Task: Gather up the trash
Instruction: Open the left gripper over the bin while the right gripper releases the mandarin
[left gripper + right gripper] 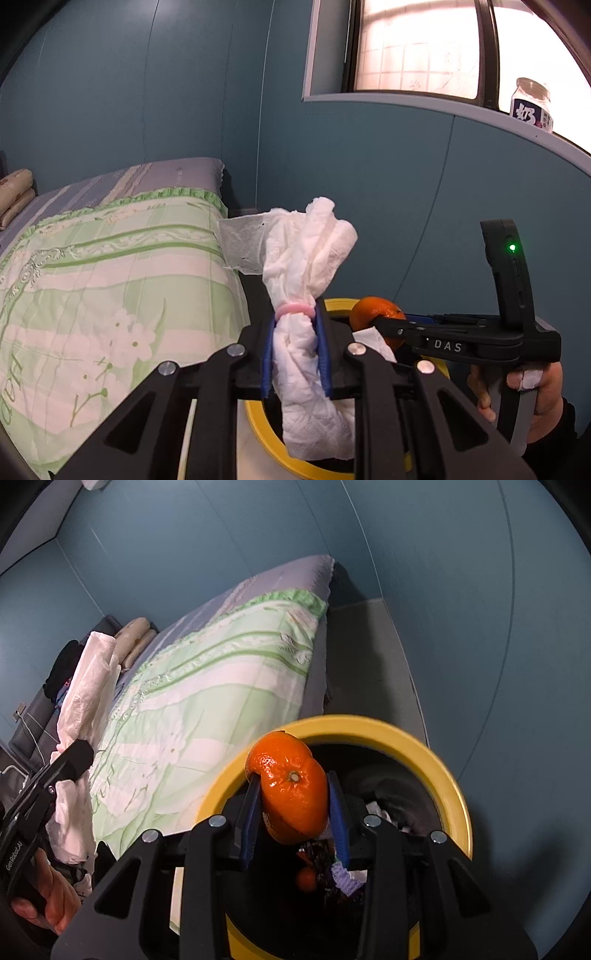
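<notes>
Over the round yellow-rimmed bin [436, 753], left claw [295, 350] pinches crumpled tissue [306, 258], right claw [293, 812] seemingly grips glossy orange peel [291, 786]

Left gripper [295, 354] clamped tight, right gripper [295, 823] gripping with jaws partly apart, both angled downward, side by side.

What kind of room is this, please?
Most likely a bedroom. A bed with a green floral cover stands against a blue wall, folded pillows lie at its far end, and a yellow-rimmed trash bin stands beside it, under a window.
</notes>
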A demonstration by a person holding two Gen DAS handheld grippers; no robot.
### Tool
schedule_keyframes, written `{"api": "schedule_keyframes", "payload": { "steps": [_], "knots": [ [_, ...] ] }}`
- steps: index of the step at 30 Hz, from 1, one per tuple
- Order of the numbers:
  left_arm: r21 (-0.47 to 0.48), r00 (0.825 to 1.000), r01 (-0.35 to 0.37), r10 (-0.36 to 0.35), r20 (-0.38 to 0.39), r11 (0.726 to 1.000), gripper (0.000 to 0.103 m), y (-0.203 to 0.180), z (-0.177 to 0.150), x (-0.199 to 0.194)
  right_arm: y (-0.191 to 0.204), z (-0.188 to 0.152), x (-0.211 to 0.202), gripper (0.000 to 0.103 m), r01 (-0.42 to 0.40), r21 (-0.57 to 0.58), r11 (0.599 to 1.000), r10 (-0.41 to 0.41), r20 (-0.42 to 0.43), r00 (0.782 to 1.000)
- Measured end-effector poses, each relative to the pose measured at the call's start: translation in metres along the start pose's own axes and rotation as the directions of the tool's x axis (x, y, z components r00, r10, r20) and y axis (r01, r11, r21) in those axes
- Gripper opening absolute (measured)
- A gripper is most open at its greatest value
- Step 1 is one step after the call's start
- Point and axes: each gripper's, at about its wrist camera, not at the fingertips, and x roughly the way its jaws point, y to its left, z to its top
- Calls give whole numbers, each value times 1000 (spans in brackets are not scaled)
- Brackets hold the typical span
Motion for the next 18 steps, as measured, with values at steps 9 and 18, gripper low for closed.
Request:
{"api": "schedule_keyframes", "payload": {
  "steps": [9, 18],
  "knots": [
    [-50, 997, 14, -18, -78, 999, 23, 11, -13, 25, -11, -6, 10, 37, 66, 11, 998, -66, -15, 998],
    [-168, 999, -41, 35, -35, 985, 81, 42, -8, 11, -18, -3, 7, 50, 103, 42, 994, -103, 6, 995]
  ]
}}
